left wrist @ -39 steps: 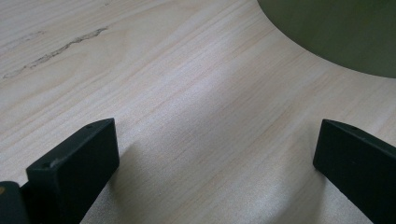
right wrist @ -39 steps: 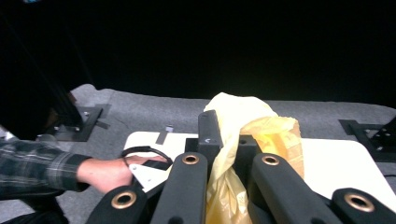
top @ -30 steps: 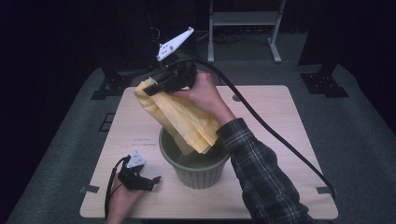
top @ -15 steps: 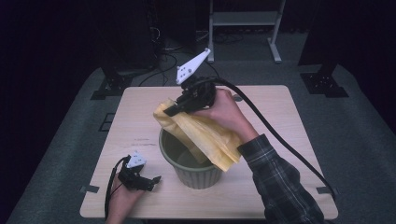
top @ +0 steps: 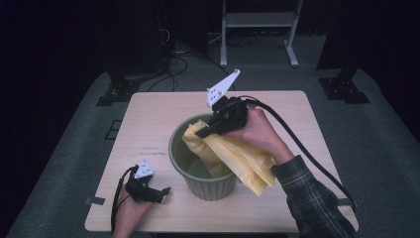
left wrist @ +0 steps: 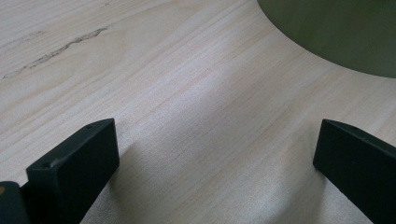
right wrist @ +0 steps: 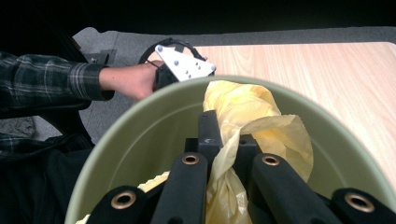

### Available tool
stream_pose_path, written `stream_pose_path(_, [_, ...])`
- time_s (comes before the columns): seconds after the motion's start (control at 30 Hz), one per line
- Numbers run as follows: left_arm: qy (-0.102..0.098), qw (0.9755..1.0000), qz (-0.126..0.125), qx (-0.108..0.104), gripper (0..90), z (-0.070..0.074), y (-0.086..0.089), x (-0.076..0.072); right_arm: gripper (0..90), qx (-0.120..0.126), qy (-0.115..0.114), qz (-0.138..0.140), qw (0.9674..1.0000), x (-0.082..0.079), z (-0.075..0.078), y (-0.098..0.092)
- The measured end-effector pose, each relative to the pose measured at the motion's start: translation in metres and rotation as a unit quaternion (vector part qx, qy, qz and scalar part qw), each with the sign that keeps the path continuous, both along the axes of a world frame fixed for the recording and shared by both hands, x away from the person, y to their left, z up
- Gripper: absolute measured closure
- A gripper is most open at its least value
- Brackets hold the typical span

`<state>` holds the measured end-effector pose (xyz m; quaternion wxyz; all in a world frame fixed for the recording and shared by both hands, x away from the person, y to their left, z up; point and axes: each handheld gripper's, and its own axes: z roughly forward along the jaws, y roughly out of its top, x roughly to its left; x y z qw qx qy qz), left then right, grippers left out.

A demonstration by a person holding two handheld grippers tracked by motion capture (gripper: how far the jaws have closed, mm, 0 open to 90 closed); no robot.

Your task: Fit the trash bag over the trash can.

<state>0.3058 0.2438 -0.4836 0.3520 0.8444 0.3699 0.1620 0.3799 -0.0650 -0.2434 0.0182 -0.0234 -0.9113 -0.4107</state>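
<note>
Two grippers: my right gripper (top: 204, 130), mid-frame, clamps the yellow bag (top: 237, 158) over the green bin (top: 208, 186); my left gripper (top: 161, 192), lower left, rests jaws apart on the table (top: 148, 124).

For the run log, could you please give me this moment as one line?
right gripper: shut on yellow bag, over green bin | left gripper: open, low over table beside bin

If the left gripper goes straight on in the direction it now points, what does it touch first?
Probably the green bin. The left gripper is open, low over the bare wooden table, and the bin's wall is ahead, slightly to one side. Depth is uncertain.
</note>
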Motion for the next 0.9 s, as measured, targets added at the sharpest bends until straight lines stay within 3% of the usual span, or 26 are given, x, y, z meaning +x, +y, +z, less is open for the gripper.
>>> stream_pose_path(0.3, [0.0, 1.0, 0.0, -0.001, 0.0, 0.0, 0.0, 0.0, 82.9, -0.023, 0.019, -0.003, 0.9996, 0.001, -0.035, -0.002])
stream_pose_path(0.43, [0.0, 1.0, 0.0, 0.0, 0.0, 0.0, 0.0, 0.0, 76.3, -0.061, 0.015, -0.015, 0.9979, -0.002, -0.043, 0.001])
stream_pose_path(0.57, [0.0, 1.0, 0.001, 0.0, 0.0, 0.0, 0.0, 0.0, 71.1, -0.07, 0.009, -0.019, 0.9973, -0.003, -0.044, 0.002])
stream_pose_path(0.67, [0.0, 1.0, 0.001, 0.0, 0.0, 0.0, 0.0, 0.0, 57.6, -0.052, 0.008, -0.033, 0.9981, -0.002, -0.039, -0.003])
stream_pose_path(0.77, [0.0, 1.0, 0.001, 0.0, 0.0, 0.0, 0.0, 0.0, 53.4, -0.045, 0.012, -0.036, 0.9982, -0.002, -0.035, -0.007])
stream_pose_path(0.9, [0.0, 1.0, 0.001, 0.0, 0.0, 0.0, 0.0, 0.0, 43.0, -0.011, 0.012, -0.054, 0.9984, -0.001, -0.029, -0.023])
